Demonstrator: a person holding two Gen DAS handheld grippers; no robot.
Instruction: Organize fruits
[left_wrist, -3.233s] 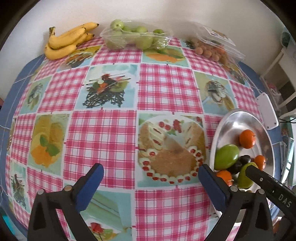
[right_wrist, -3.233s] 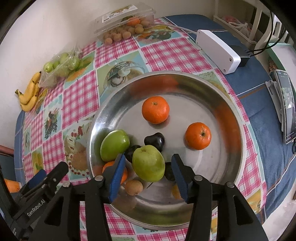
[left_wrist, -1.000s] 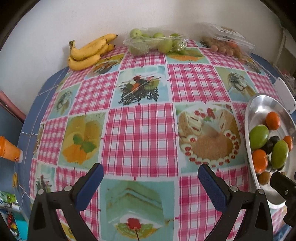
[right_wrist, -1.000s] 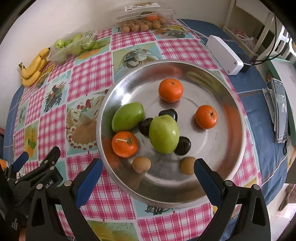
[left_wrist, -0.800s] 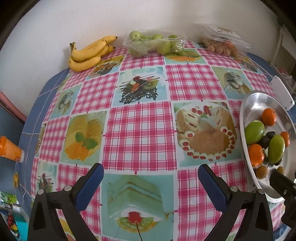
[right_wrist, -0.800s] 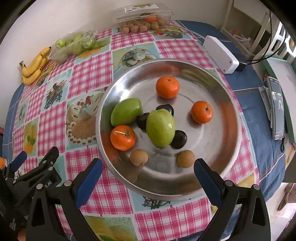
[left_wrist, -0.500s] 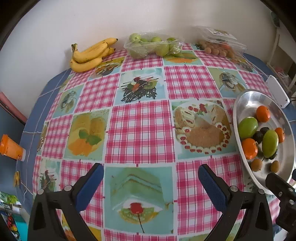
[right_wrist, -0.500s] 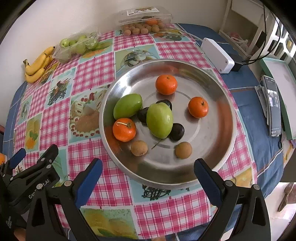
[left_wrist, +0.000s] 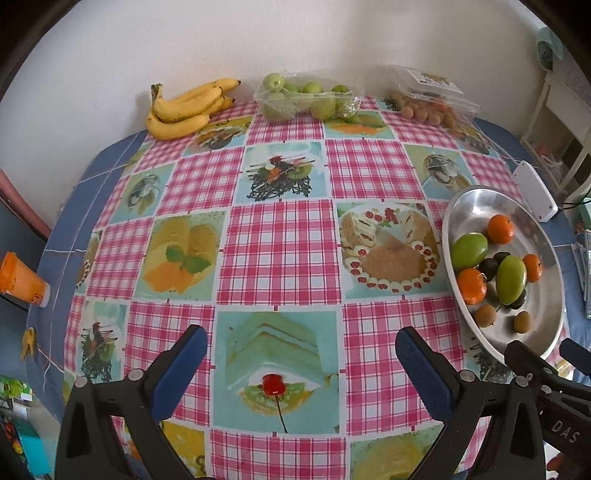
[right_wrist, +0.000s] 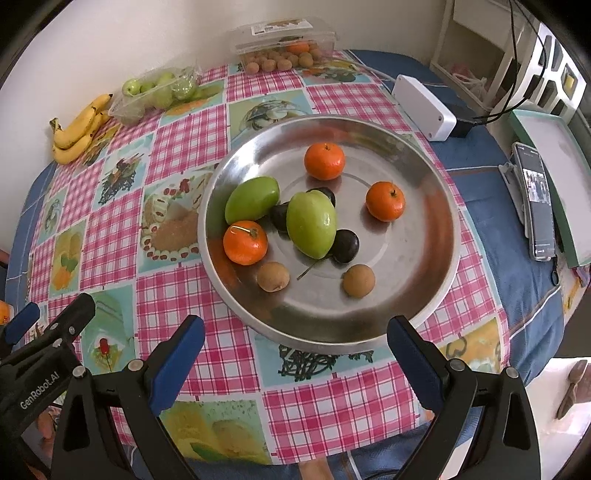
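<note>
Two tongs, both spread wide and empty: left tongs (left_wrist: 297, 343) over the near middle of the table (left_wrist: 280, 251), right tongs (right_wrist: 295, 332) just short of the dish (right_wrist: 406, 273) on its near side.

Fruit in two places:
- On the dish, at the table's right: oranges (right_wrist: 324, 161), green fruits (right_wrist: 311, 223), dark plums (right_wrist: 345, 246) and small brown fruits (right_wrist: 273, 276). Plums wedged against the green fruits.
- Along the wall at the far edge: bananas (left_wrist: 184, 110), a bag (left_wrist: 310, 99) of green fruit and a clear box (left_wrist: 432, 99) of brown fruit.

Step in hand, as judged: choosing the next fruit, most likely one off the dish with the right tongs.

Recommended method:
- Start with a fruit standing free, such as the right-hand orange or a brown fruit.
- Come straight down, one finger on each side, and close at the widest part.
- Press lightly; round, smooth skins likely to slip or roll on bare metal.
- Leave the middle cluster until its neighbours are out.

Edges and room:
- Broad open cloth between the dish and the far row, fit for sorting.
- Dish close to the near right edge of the table; no dragging toward it.
- White adapter (right_wrist: 424, 107) and phone (right_wrist: 537, 206) just right of the dish; little room there.
- Orange cup (left_wrist: 18, 277) at the far left edge.
</note>
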